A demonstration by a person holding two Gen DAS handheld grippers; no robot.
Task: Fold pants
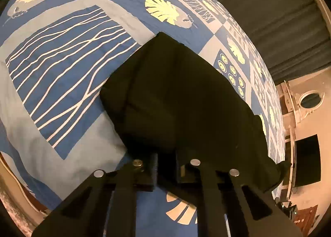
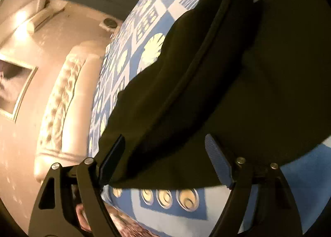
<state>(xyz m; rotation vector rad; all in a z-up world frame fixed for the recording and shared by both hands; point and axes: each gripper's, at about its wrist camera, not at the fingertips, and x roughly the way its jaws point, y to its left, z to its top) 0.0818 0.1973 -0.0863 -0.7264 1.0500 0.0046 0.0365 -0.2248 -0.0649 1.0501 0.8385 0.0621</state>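
Looks mid-fold: the black pants [image 1: 175, 96] sit center-frame on the blue bedspread [image 1: 62, 61], left gripper [image 1: 166, 166] clenched on their near edge, right gripper [image 2: 165, 160] spread wide, so next it needs to clamp its own edge.

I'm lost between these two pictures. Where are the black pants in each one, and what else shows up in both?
Left wrist view: the black pants fill the middle, running down to the left gripper, whose fingers are closed on the near edge.
Right wrist view: the pants stretch from the upper right to the bottom centre, just beyond the open right gripper.
Shared landmark: the blue patterned bedspread under the pants, with its panel of cream rings.
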